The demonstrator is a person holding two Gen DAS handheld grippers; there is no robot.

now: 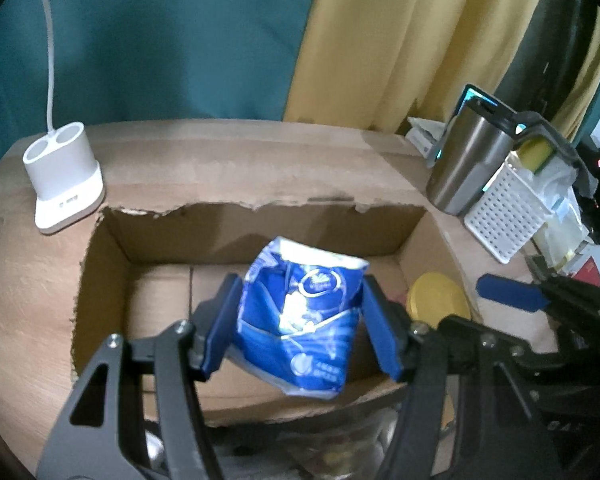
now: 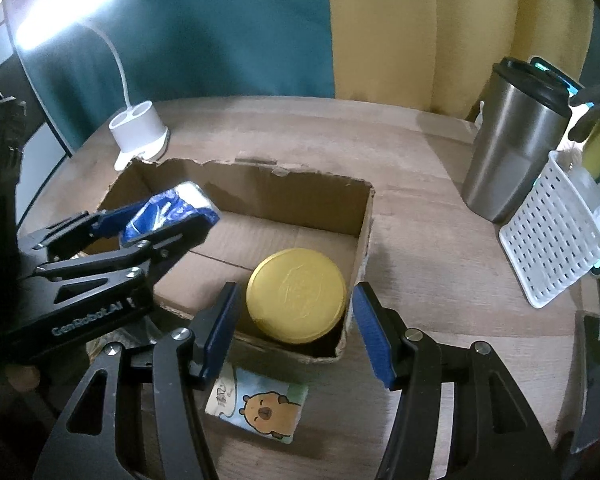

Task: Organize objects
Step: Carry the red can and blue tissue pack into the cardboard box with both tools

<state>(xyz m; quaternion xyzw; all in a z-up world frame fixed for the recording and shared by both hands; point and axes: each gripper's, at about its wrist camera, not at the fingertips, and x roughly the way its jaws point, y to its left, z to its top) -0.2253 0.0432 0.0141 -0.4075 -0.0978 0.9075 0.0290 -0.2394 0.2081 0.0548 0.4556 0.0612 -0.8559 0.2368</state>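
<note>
1. Left gripper (image 1: 300, 322) clamps a blue-and-white soft pack (image 1: 300, 312) between its blue pads; the pack bulges out past both pads and looks crumpled.
2. The pack hangs in the air over the open cardboard box (image 1: 112, 248), above the box floor, not resting on it. The right wrist view confirms it: left gripper (image 2: 162, 218) reaches in from the box's left side with the pack (image 2: 168, 208) pinched above the interior.
3. Right gripper (image 2: 294, 330) has its jaws apart and nothing pressed between the pads. They straddle the near right corner of the box (image 2: 260, 184), with the yellow-lidded jar (image 2: 296, 294) showing between them.
4. Whether the right pads touch the jar or the box wall: can't tell. The pads appear to be outside the cardboard.
5. The jar stands upright inside the box, in the near right corner; it also shows in the left wrist view (image 1: 436, 294) to the right of the pack.
6. A small cartoon-animal packet (image 2: 260, 404) lies on the wooden table (image 2: 420, 220), just outside the box's near wall.
7. Elsewhere on the table: white lamp base (image 1: 62, 176) behind the box's left corner, steel tumbler (image 2: 512, 148) and white perforated basket (image 2: 552, 248) well to the right.
</note>
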